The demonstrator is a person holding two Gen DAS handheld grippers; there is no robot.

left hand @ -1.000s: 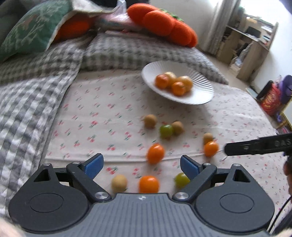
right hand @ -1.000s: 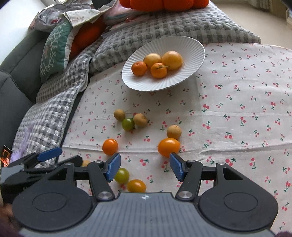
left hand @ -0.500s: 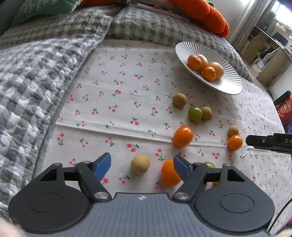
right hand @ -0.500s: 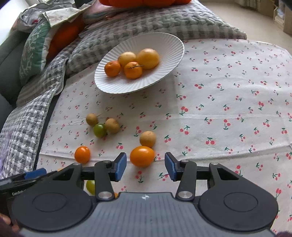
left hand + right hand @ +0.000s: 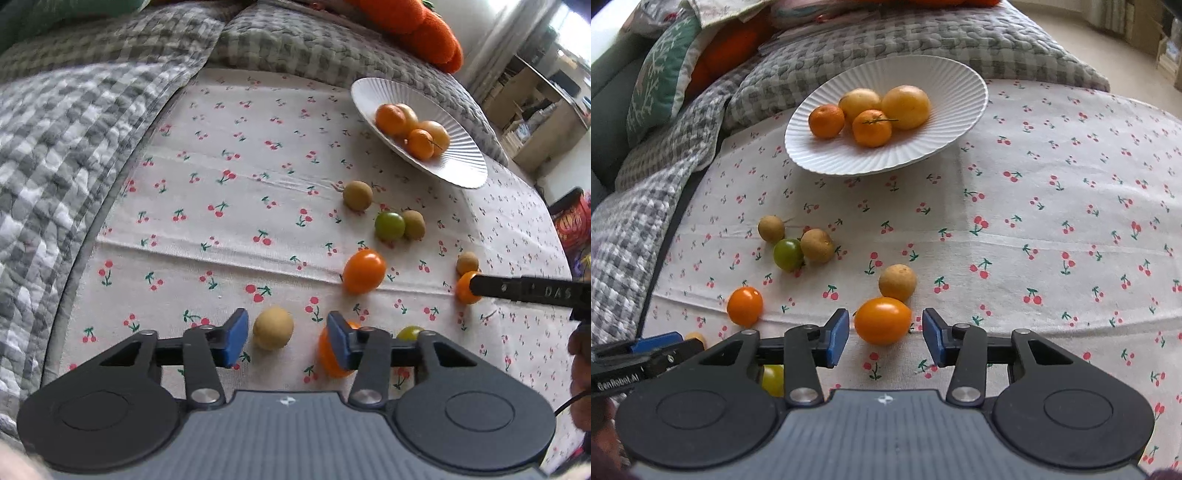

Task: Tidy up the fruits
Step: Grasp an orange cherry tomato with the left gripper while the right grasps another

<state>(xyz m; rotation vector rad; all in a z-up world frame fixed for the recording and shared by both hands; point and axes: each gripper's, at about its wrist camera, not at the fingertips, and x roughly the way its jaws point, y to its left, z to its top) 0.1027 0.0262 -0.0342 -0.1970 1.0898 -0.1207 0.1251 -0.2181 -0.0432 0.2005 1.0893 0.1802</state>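
Note:
A white ribbed plate (image 5: 461, 173) (image 5: 849, 166) holds several oranges on the cherry-print cloth. Loose small fruits lie in front of it. My left gripper (image 5: 285, 334) points down at a pale yellow round fruit (image 5: 273, 328) that sits between its closing jaws; the blue pads (image 5: 232, 338) stand clear of it. An orange tomato (image 5: 327, 360) lies partly behind the right pad. My right gripper (image 5: 885, 332) is open around another orange tomato (image 5: 882, 320), with small gaps on both sides. In the left wrist view, one black finger (image 5: 517, 291) of the right gripper shows beside that tomato (image 5: 466, 288).
An orange tomato (image 5: 745, 305), a green tomato (image 5: 788, 254) and brown round fruits (image 5: 817, 240) (image 5: 897, 282) lie scattered mid-cloth. A yellow-green tomato (image 5: 772, 378) sits under my right gripper. A grey checked quilt (image 5: 55, 147) borders the left and back; cushions lie beyond.
Both grippers came down closer to the cloth. The left jaws narrowed from wide to just around the pale fruit. The right gripper shifted onto the orange tomato and its jaws narrowed.

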